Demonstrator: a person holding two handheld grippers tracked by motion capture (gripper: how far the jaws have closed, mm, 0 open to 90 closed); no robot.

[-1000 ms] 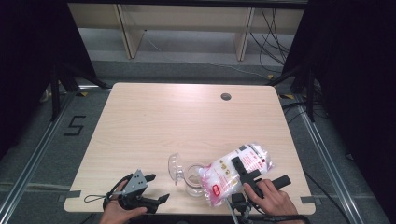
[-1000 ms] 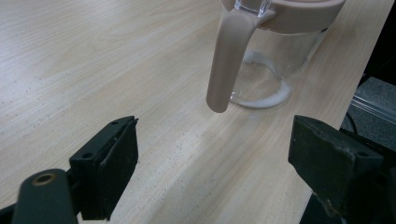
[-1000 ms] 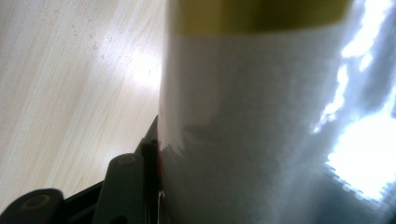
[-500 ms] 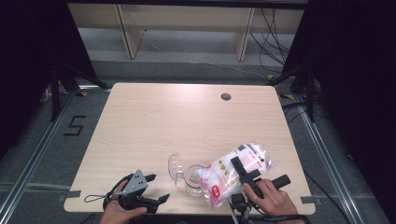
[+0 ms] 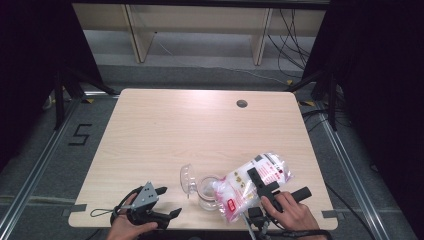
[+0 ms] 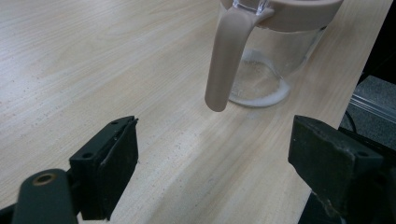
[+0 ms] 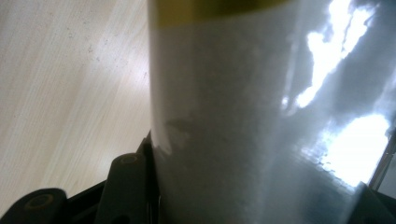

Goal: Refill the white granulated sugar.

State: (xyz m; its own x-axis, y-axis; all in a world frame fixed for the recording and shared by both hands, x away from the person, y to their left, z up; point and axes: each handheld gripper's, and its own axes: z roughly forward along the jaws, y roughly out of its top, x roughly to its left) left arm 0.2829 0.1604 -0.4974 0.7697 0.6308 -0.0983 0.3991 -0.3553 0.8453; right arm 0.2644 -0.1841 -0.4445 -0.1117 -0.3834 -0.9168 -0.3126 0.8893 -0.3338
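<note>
A clear jug (image 5: 206, 192) with a beige handle (image 6: 224, 60) stands near the table's front edge, its clear lid (image 5: 187, 178) flipped open to the left. A thin layer of white powder (image 6: 256, 97) lies in its bottom. A clear bag of white granules (image 5: 252, 182) with red print leans over the jug's mouth from the right. My right gripper (image 5: 262, 182) is shut on the bag (image 7: 261, 116), which sits between its jaws. My left gripper (image 5: 169, 201) rests open at the front left, its jaws wide apart (image 6: 215, 163) and facing the jug's handle without touching it.
The light wooden table (image 5: 200, 130) has a round cable hole (image 5: 242, 103) at the back right. A wooden shelf frame (image 5: 200, 30) stands on the floor behind it, and black curtains hang on both sides. The jug stands close to the table's front edge.
</note>
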